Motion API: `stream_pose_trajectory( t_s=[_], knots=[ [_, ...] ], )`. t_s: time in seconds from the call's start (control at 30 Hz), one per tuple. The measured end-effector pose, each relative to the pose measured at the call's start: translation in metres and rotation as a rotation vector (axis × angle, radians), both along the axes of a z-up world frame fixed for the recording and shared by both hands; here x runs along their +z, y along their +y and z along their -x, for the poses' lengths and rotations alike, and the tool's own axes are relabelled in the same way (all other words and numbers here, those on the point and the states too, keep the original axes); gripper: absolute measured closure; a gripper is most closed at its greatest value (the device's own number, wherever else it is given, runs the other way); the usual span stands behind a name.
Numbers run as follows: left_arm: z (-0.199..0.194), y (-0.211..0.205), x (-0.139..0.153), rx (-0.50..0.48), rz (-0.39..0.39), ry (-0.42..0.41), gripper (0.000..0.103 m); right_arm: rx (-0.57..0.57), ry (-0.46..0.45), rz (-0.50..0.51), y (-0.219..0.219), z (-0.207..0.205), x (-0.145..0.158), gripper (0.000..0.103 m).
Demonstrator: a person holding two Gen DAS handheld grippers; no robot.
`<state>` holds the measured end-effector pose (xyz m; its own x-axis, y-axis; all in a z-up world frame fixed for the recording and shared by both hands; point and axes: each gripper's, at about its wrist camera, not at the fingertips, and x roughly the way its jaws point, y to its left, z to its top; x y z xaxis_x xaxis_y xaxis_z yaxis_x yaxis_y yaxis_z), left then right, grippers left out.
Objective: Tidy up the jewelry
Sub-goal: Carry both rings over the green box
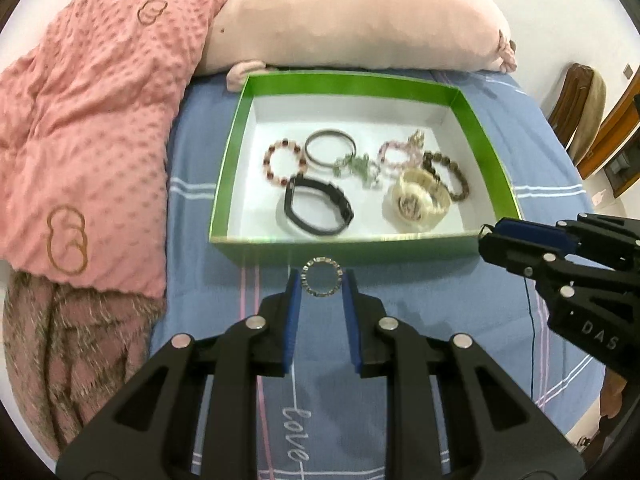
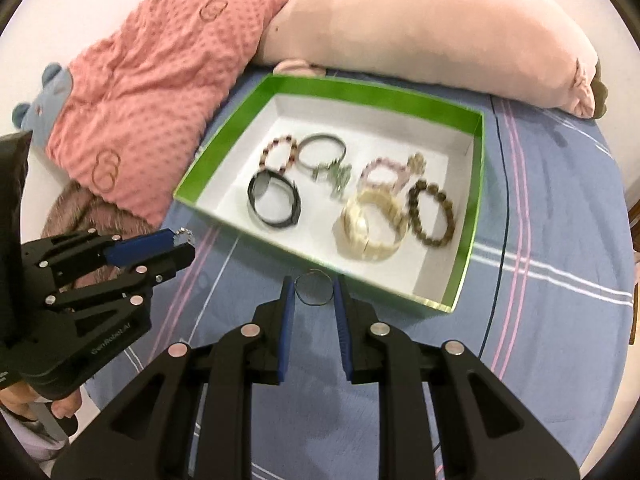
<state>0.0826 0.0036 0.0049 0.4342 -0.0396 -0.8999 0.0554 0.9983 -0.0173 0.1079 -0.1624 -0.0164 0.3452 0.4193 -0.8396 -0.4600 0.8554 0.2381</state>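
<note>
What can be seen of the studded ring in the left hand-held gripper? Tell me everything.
The studded ring is a small silvery metal hoop, its band set all round with tiny pale stones or beads, the centre open. It stands upright, facing the left wrist camera, pinched by its sides between the blue pads of the left hand-held gripper. It hangs above the blue bedsheet, just short of the green box, touching nothing but the pads.
</note>
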Motion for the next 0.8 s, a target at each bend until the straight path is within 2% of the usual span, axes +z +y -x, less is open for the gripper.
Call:
stream_pose_trajectory(
  t_s=[0.2, 0.33, 0.5, 0.8],
  knots=[
    [-0.035, 0.001, 0.01, -0.001, -0.012, -0.034, 0.082, -0.042, -0.029, -0.017, -0.009, -0.034, 0.01, 0.083],
    [-0.069, 0.005, 0.006, 0.002, 0.01, -0.03, 0.082, -0.063, -0.026, -0.033, -0.012, -0.069, 0.009, 0.083],
    [-0.098, 0.004, -0.014, 0.008, 0.036, 0.02, 0.082, -0.066, 0.007, 0.0, -0.002, -0.105, -0.011, 0.083],
    [-0.112, -0.035, -0.048, -0.067, 0.051, 0.081, 0.082, -0.114, 0.087, 0.054, -0.014, -0.126, -0.055, 0.083]
  ],
)
